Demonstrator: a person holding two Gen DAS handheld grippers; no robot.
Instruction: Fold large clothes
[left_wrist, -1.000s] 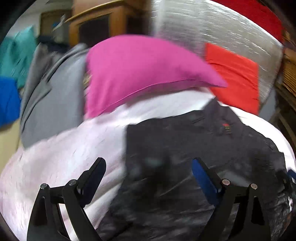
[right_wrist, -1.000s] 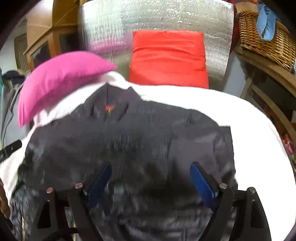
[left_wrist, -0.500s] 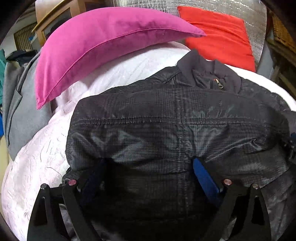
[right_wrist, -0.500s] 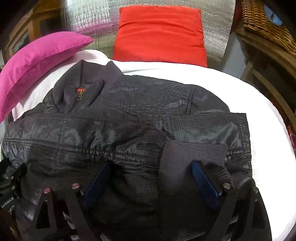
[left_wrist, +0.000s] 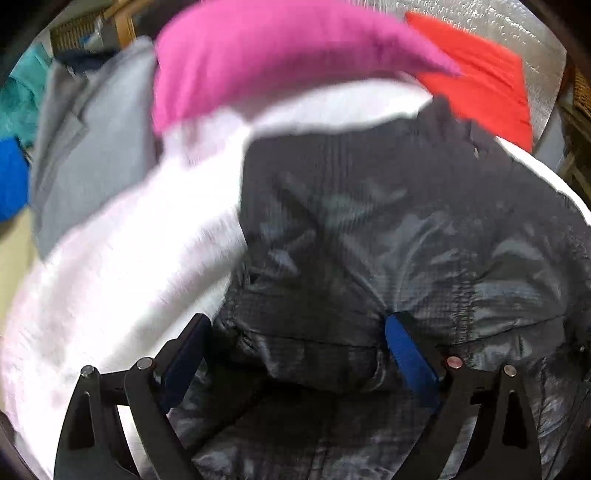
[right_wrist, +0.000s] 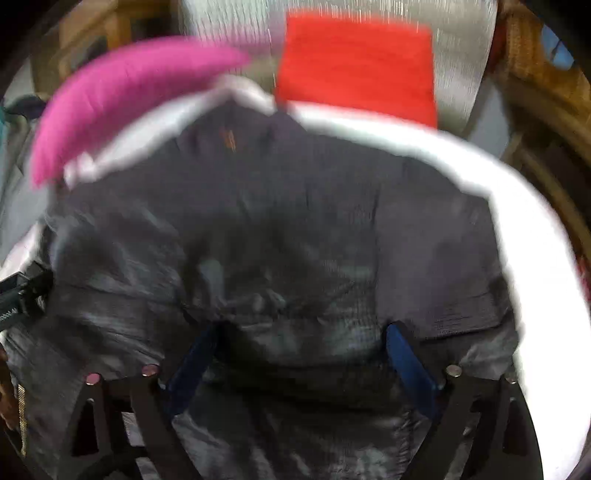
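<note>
A dark grey quilted jacket lies on a white bed cover, collar toward the pillows; it also shows in the right wrist view. My left gripper is open, its fingers spread over the jacket's left part near the front edge, with fabric lying between them. My right gripper is open over the jacket's lower middle, fabric between its fingers too. Both views are motion-blurred. The left gripper's body shows at the left edge of the right wrist view.
A pink pillow and a red pillow lean at the head against a silver panel. A grey garment and teal and blue clothes lie left. A wicker basket stands right.
Both grippers have pulled back and up from the jacket, which now looks smaller and farther. Both stay open. The views have gone blurred with motion.
</note>
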